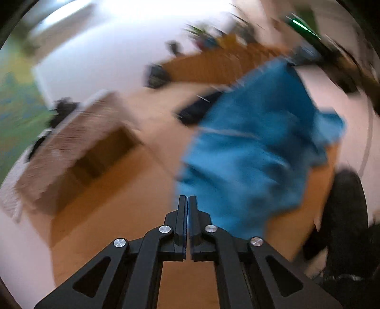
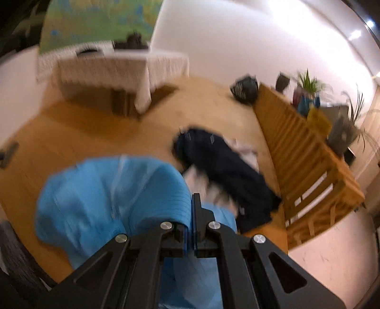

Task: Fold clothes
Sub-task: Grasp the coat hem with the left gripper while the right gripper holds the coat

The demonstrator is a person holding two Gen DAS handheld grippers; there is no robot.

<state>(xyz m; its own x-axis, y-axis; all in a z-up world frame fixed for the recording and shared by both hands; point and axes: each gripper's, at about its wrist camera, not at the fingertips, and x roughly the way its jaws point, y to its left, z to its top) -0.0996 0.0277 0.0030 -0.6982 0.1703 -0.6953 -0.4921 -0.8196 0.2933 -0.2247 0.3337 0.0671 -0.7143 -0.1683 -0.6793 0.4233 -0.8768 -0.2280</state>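
A bright blue garment hangs stretched in the air above an orange-brown floor, blurred by motion. My left gripper is shut on one edge of it, a sliver of blue showing between the jaws. In the right wrist view the same blue garment drapes over the left finger, and my right gripper is shut on its cloth. A dark navy garment lies in a heap on the floor beyond, with pale clothes partly under it.
A wooden slatted frame runs along the right, with potted plants behind it. A table with a white cloth stands at the far wall under a green map. A dark round object is at the lower right.
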